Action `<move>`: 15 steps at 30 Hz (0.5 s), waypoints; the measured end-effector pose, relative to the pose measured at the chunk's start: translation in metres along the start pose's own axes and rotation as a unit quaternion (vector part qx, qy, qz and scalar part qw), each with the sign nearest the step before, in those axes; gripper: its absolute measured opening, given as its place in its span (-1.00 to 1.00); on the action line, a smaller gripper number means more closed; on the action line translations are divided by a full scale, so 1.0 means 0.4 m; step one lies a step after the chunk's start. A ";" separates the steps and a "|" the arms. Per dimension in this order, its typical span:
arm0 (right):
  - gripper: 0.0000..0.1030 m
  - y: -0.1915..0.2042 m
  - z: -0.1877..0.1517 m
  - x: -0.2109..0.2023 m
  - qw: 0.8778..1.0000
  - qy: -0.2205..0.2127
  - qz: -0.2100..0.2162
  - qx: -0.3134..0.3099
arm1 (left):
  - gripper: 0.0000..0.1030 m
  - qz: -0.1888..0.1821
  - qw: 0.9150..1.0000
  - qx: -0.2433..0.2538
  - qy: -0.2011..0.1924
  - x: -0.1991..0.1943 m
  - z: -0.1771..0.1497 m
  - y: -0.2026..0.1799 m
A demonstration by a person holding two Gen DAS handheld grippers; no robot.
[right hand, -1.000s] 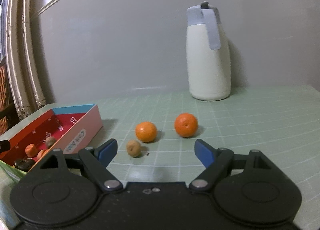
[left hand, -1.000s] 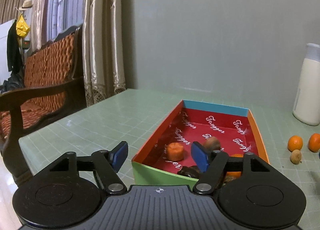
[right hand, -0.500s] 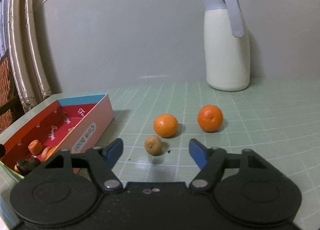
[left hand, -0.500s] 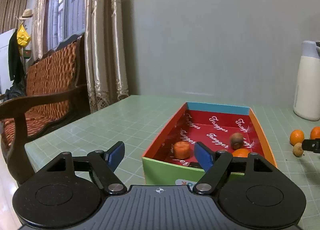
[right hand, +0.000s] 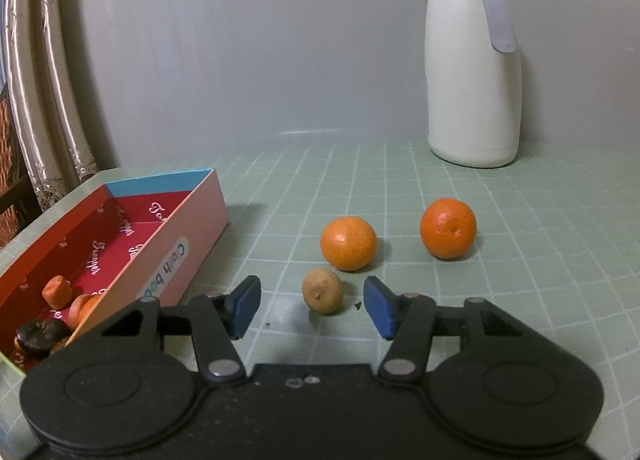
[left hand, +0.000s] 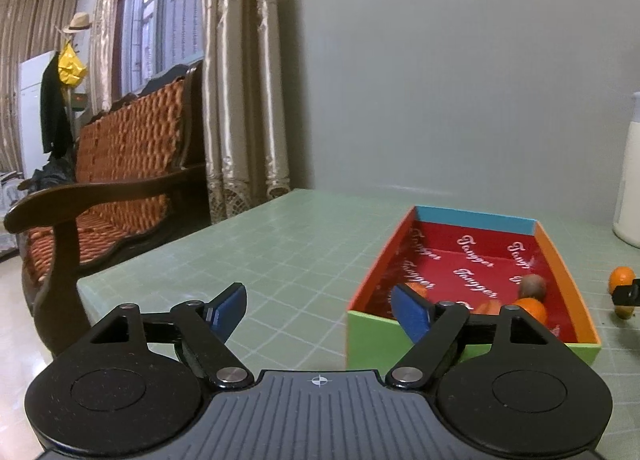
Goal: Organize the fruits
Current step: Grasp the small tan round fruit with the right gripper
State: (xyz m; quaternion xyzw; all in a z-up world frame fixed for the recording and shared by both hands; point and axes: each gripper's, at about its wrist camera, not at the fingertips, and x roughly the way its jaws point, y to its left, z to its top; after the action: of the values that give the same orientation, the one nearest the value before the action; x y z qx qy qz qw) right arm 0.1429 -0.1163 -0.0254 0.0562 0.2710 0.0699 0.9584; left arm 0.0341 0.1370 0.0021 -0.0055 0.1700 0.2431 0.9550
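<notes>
Left wrist view: the left gripper (left hand: 318, 306) has drawn back from the box (left hand: 464, 344) since a second ago, jaws wide apart, holding nothing. Fruit lies inside the box.

Right wrist view: the right gripper (right hand: 312, 306) has advanced; the small brown fruit (right hand: 322, 291) now sits between its open, empty fingers, untouched. Two oranges (right hand: 348, 243) lie just beyond. A grasp appears imminent.
</notes>
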 end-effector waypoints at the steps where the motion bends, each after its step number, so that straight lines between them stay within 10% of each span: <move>1: 0.10 0.000 0.002 0.005 1.000 0.001 -0.001 0.000 | 0.56 0.002 1.000 -0.001 0.001 0.001 -0.001 0.005; 15: -0.48 -0.002 0.011 0.056 0.999 0.031 0.003 0.011 | 0.62 0.016 1.000 -0.005 0.007 0.008 -0.008 0.039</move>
State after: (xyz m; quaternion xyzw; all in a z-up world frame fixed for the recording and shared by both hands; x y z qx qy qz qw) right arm 0.1641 -0.1135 -0.0334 0.0653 0.3007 0.0719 0.9488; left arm 0.0282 0.1520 -0.0009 -0.0094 0.1757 0.2587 0.9498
